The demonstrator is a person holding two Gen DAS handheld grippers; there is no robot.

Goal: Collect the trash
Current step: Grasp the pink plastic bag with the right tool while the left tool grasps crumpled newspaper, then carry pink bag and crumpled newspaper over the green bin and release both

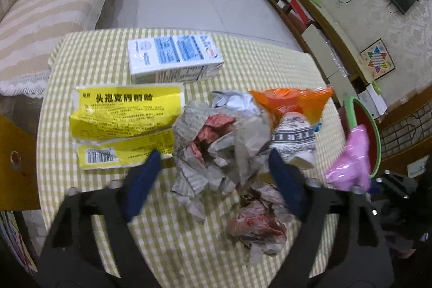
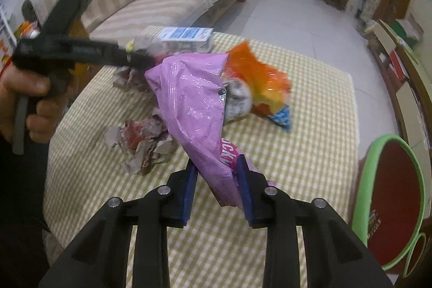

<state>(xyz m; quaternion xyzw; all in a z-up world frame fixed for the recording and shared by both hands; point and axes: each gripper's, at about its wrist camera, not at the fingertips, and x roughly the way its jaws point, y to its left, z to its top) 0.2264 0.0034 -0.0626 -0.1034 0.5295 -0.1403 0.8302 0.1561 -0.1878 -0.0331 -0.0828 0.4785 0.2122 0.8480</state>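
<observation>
The right tongs (image 2: 217, 176) are clamped on the lower end of a pink plastic wrapper (image 2: 189, 104), which hangs lifted above the checked bench (image 2: 310, 153). The bin with the green rim and red inside (image 2: 388, 196) stands off the bench's right edge, and the wrapper is not over it yet; it sits between the bin and the main heap of litter. From what shows of the bin's inside, I cannot tell how much is already in there.

The left tongs (image 1: 213, 166) are spread wide and grip nothing. They hover low over the crumpled grey newspaper wad (image 1: 213, 142) at the middle of the heap, one pad to each side of it, so that looks like the next pick.

Most of the work seems to be ahead. Still lying on the bench around the newspaper wad: a torn yellow medicine packet (image 1: 124, 123) to its left, a white and blue carton (image 1: 172, 58) beyond it on the far side, an orange snack bag (image 1: 291, 101) and a printed paper cup (image 1: 294, 136) to its right, some silvery foil just behind it, and a second crumpled wad with red print (image 1: 256, 223) on the near side. So one piece is in transit and roughly six or seven remain to be carried over.
</observation>
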